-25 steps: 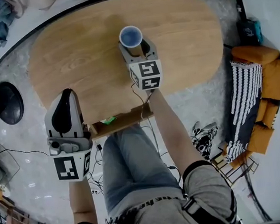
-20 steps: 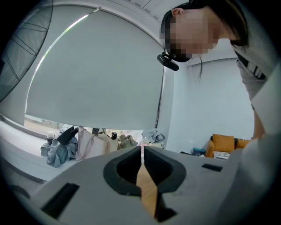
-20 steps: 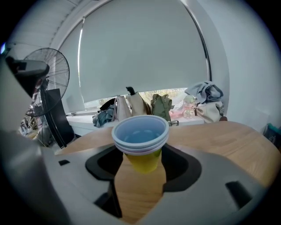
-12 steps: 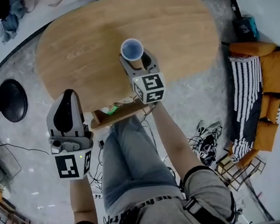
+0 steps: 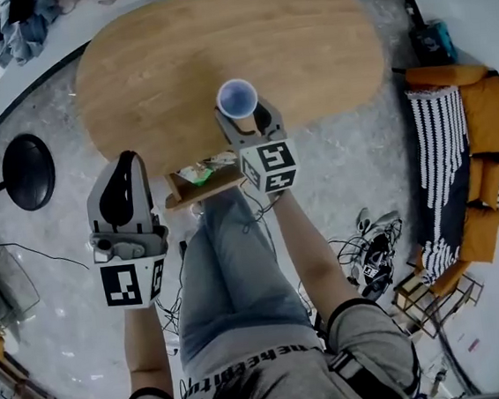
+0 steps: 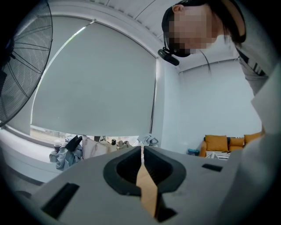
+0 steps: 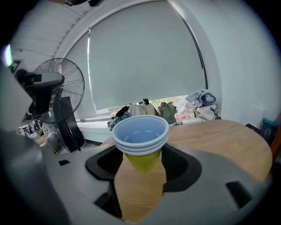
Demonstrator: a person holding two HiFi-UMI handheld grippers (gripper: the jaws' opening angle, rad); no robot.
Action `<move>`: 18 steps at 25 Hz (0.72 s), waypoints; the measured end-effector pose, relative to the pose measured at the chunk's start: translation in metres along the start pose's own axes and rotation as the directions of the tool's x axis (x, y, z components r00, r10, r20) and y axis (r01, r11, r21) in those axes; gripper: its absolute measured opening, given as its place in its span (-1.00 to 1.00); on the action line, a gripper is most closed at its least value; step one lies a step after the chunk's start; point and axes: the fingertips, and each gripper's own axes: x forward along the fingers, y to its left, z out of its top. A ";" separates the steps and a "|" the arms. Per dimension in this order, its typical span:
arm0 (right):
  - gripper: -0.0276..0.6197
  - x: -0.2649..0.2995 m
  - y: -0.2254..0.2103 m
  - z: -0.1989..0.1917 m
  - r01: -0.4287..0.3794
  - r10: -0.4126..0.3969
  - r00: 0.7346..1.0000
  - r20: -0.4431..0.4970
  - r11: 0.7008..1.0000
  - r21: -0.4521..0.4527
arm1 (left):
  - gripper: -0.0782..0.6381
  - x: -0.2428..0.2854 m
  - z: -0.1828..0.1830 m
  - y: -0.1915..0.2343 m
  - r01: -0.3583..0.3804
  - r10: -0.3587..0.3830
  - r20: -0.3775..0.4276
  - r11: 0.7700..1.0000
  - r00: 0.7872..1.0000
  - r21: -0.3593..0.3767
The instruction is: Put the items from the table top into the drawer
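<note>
My right gripper (image 5: 243,117) is shut on a stack of paper cups (image 5: 237,97), blue inside with a yellow base, and holds them upright above the near edge of the oval wooden table (image 5: 215,38). In the right gripper view the cups (image 7: 141,135) sit between the jaws of the right gripper (image 7: 140,166). Below the table's near edge a wooden drawer (image 5: 222,186) stands open with a green item (image 5: 195,173) in it. My left gripper (image 5: 124,160) hovers over the floor left of the drawer. In the left gripper view the left gripper (image 6: 142,153) is shut with nothing in it.
A black round fan base (image 5: 28,171) stands on the floor at the left. An orange sofa (image 5: 483,143) with a striped blanket is at the right. Cables (image 5: 369,243) lie by the person's legs. Clothes (image 5: 23,27) are piled beyond the table.
Both grippers have drawn back from the table toward the person and risen. The cups travelled with the right gripper from over the tabletop to its near edge.
</note>
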 end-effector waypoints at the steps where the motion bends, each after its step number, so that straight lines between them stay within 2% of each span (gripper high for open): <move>1: -0.06 -0.005 0.003 -0.002 -0.001 0.001 1.000 0.000 1.000 0.003 | -0.73 -0.004 0.000 -0.002 0.003 -0.003 0.003 1.000 1.000 0.000; 12: -0.06 -0.062 0.004 -0.035 0.012 -0.012 1.000 -0.015 1.000 -0.006 | -0.73 -0.027 -0.020 -0.033 0.043 -0.043 -0.002 0.998 0.999 -0.034; 18: -0.06 -0.092 -0.008 -0.070 -0.006 0.003 0.997 -0.078 0.999 -0.036 | -0.73 -0.028 -0.032 -0.056 0.030 -0.030 0.003 0.998 1.000 -0.050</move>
